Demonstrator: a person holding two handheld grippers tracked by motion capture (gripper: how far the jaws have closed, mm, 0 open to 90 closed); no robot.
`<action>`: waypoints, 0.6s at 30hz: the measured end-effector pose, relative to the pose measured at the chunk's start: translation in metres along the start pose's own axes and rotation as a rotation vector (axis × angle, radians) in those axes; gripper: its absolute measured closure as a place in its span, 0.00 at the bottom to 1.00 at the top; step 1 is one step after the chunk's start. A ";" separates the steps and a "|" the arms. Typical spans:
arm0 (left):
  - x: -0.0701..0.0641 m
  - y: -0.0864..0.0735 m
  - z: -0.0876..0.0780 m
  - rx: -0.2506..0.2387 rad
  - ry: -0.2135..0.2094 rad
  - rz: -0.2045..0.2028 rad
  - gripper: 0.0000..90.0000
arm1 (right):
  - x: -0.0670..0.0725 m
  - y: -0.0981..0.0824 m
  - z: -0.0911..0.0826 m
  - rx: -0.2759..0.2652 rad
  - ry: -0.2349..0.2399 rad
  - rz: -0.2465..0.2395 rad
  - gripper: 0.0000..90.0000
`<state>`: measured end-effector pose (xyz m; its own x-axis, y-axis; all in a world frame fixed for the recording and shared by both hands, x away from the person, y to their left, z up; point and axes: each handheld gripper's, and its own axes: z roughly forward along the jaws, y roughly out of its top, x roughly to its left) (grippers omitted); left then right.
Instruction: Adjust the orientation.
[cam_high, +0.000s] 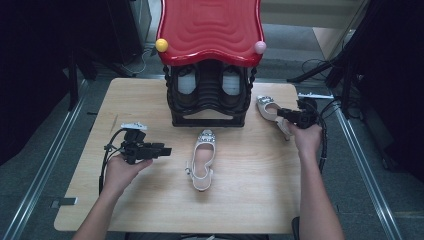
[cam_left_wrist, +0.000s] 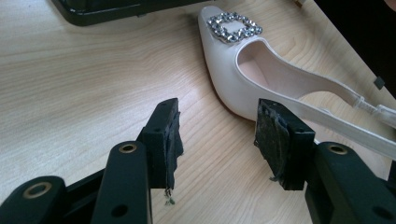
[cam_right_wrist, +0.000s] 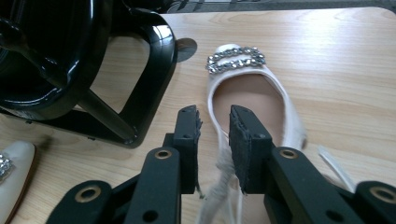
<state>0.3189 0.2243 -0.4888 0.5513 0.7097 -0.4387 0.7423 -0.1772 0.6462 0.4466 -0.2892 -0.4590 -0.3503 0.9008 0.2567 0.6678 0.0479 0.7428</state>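
White satin-look slingback shoes with jewelled buckles lie on the pale wooden surface (cam_high: 150, 210). One shoe (cam_high: 202, 160) lies near the middle, toe toward twelve o'clock, just short of the black rack (cam_high: 207, 100) under its red wavy top (cam_high: 210, 27). The second shoe (cam_high: 270, 111) lies at about two o'clock from the first, beside the rack's right foot.

The left claw (cam_high: 165, 150) sits at nine o'clock from the middle shoe, pointing toward it, with its jaws apart and nothing between them; in the left gripper view the shoe's side wall lies just beyond the pads (cam_left_wrist: 271, 140), not touching.

The right claw (cam_high: 281, 114) is at the second shoe's heel end. Its jaws stand a narrow gap apart, astride the shoe's left rim and the slingback strap (cam_right_wrist: 219, 186); the pads (cam_right_wrist: 240, 140) look clear of the rim, though the close angle makes that hard to be sure of. The shoe rests flat on the surface.
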 end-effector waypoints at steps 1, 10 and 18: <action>0.001 -0.002 0.000 0.000 0.005 -0.008 0.56 | 0.001 0.001 0.002 -0.001 0.000 -0.008 0.81; 0.003 -0.010 -0.006 -0.008 0.009 -0.017 0.55 | -0.004 -0.002 0.024 0.050 0.010 -0.009 0.78; 0.004 -0.015 -0.013 -0.029 0.026 -0.032 0.55 | -0.010 -0.006 0.038 0.089 0.000 -0.001 0.84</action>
<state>0.3048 0.2389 -0.4918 0.5174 0.7319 -0.4434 0.7476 -0.1344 0.6504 0.4714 -0.2822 -0.4893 -0.3512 0.9007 0.2557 0.7228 0.0872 0.6856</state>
